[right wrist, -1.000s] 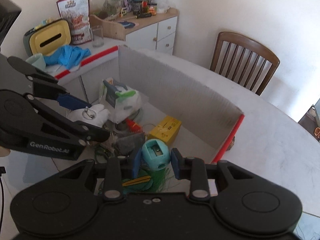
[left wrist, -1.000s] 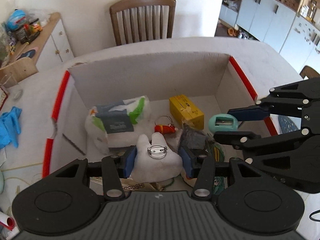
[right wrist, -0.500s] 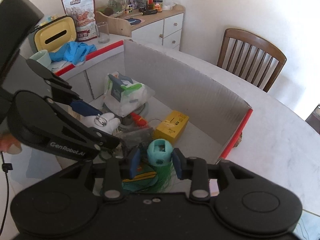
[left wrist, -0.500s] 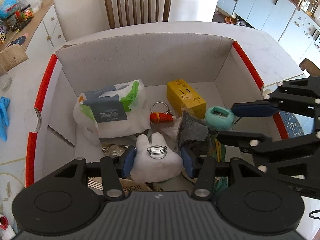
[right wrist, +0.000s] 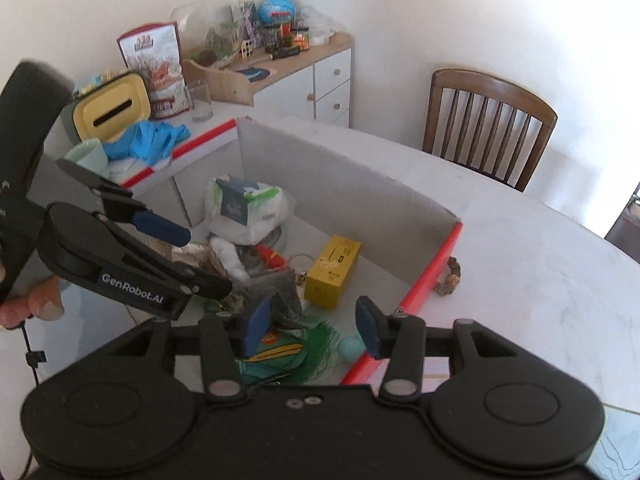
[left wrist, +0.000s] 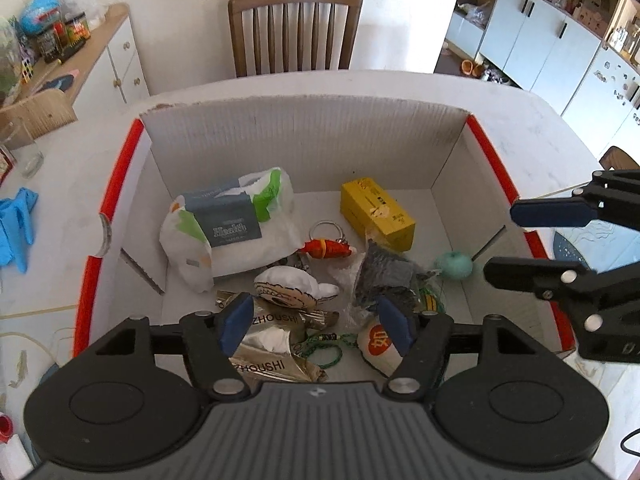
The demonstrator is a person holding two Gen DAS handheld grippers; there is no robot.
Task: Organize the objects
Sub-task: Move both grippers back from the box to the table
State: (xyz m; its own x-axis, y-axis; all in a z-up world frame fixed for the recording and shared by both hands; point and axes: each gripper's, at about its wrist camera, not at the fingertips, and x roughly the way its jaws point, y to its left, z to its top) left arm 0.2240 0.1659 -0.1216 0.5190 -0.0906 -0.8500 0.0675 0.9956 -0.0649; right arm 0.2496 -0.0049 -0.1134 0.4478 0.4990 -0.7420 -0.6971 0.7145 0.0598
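White round tabletop (left wrist: 520, 128) with a wooden chair (left wrist: 296, 28) behind it carries a cardboard box (left wrist: 304, 140) with red-taped rims, and everything being organized sits in that box. Both drops look done: the white plush toy (left wrist: 292, 286) lies on the box floor just past the left gripper (left wrist: 316, 324), and the teal round piece (left wrist: 454, 265) lies by the right wall of the box, below the right gripper (right wrist: 312, 326). Left jaws have just been opening and stand wide with nothing pressed between the pads; the plush shows beyond the gap, not in it. Right jaws have just been opening too, about half spread, empty; in the right wrist view the teal piece (right wrist: 352, 348) is just inside the near pad line but clear of both pads. My read is that the step in hand is release and clear out. To do it well, spread both claws until the pads are clear of the items, then lift straight up before moving sideways, so a pad doesn't drag the plush or roll the teal piece. Watch the right-hand red rim (right wrist: 424, 280) on the way out; the right claw is near it. Also keep the two grippers apart, they're crowding the same corner. Yellow carton (left wrist: 376, 212), bagged tissue pack (left wrist: 232, 224) and orange keyring charm (left wrist: 326, 248) need no touch.
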